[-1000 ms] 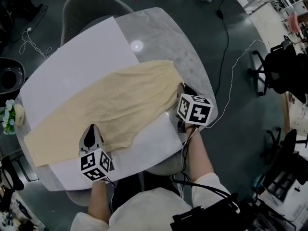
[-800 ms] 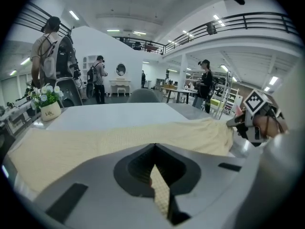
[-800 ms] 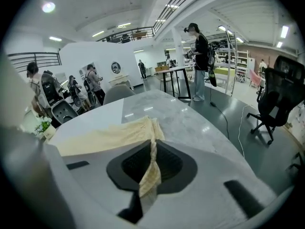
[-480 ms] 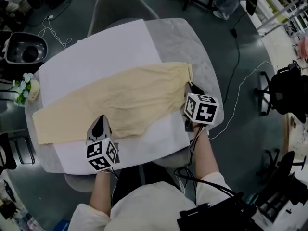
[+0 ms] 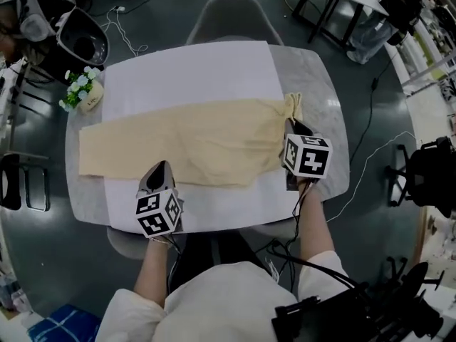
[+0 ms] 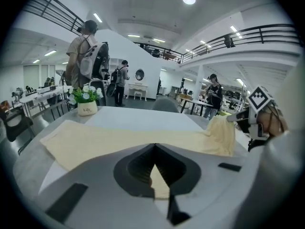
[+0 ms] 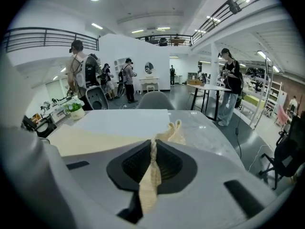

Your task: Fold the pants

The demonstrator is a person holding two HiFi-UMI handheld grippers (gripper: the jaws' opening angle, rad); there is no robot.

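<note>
Two grips are on, and no fold across the length shows yet.

Far left: a small white pot of green and white flowers (image 5: 84, 92) stands on the rounded grey stone-look table (image 5: 317, 73), just beyond the left end of the cloth.

The pale yellow soft-fabric pants (image 5: 199, 137) lie in one long strip across the table from left to right. Most of it rests on the large white sheet (image 5: 214, 63), flat apart from a few creases mid-length. The left end lies flat near the table's left edge, with nothing holding it.

Your left gripper (image 5: 159, 169) sits at the near edge of the strip, left of centre. Its own view shows the jaws drawn nearly together, pinching a small wedge of yellow cloth.

Your right gripper (image 5: 293, 128) is at the right end. Its jaws are narrow on a twisted rope of the same cloth. The fabric just beyond them is bunched and raised off the table.

Judgement: the strip looks narrow enough that one leg may already lie on the other, but I cannot tell that for certain. Still to do:
- bring one end over towards the other
- make at least one fold across the length
- smooth the stack

Call it an early stage. The free left end may drag or skew when you lift the near edge.
</note>
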